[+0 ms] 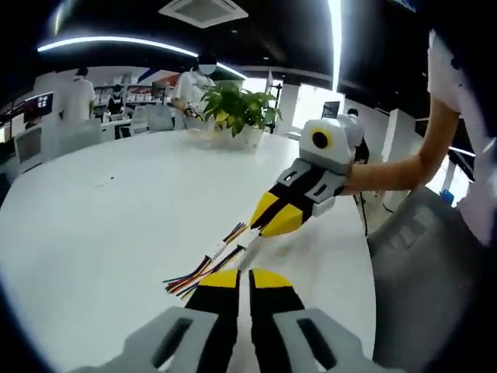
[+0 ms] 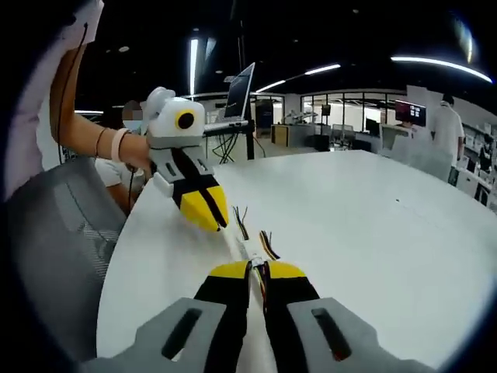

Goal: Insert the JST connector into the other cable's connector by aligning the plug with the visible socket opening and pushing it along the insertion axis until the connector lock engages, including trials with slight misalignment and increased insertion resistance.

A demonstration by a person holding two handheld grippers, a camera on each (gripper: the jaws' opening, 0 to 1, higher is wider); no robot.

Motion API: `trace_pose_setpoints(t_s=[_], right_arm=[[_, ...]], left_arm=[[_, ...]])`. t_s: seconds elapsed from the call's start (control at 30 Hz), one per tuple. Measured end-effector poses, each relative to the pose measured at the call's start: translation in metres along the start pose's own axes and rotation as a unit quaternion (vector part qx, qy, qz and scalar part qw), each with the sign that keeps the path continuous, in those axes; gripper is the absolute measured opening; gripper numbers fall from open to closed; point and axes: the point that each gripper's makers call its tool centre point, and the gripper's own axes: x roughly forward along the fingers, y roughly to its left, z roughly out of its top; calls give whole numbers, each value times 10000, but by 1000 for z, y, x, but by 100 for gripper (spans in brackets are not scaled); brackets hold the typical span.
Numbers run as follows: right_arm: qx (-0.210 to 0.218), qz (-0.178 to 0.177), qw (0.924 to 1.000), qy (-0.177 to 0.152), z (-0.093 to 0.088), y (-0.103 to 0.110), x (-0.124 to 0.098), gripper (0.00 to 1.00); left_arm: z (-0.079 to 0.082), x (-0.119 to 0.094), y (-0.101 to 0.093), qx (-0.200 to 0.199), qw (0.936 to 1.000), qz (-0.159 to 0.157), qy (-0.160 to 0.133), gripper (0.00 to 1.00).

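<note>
I've got both grippers nose to nose above the white tabletop point(image 1: 116, 225). My left gripper point(image 1: 250, 273) has its jaws pinched together on one cable, whose bundle of coloured wires point(image 1: 203, 272) fans out to the left of the tips. My right gripper point(image 2: 258, 268) is clamped the same way on the other cable, with the white JST connector point(image 2: 250, 250) sitting right at its tips and a few dark wire ends point(image 2: 242, 216) poking past it.

How far along? The two ends are meeting in the narrow gap between the grippers — lined up, I'd say, and at or near the push. Whether the plug is seated or the lock has caught is too small to tell, so I'd count the final press as not yet confirmed.

The tabletop is broad, glossy and rounded, with a potted plant point(image 1: 237, 109) on its far side. Around it is an open office — strip lights overhead, people standing at desks, a grey chair point(image 2: 54, 256) by the tabletop's edge.
</note>
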Motion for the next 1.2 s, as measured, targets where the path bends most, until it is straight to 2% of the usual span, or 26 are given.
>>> trace_pose_setpoints(t_s=[0.13,0.53,0.93,1.2], right_arm=[[-93,-58,9999,24,1,-1,-1,4],[-251,148,9989,368,-28,-11,24,4],[-386,209,9976,535,-47,-15,29,4],[-395,158,9977,535,-52,-14,30,4]], left_arm=[[5,-8,0,49,9998,158,-59,0],[1,-19,3,7,9995,322,40,0],[3,-42,2,-65,9984,555,-34,0],[17,-57,-1,-28,9974,684,-243,0]])
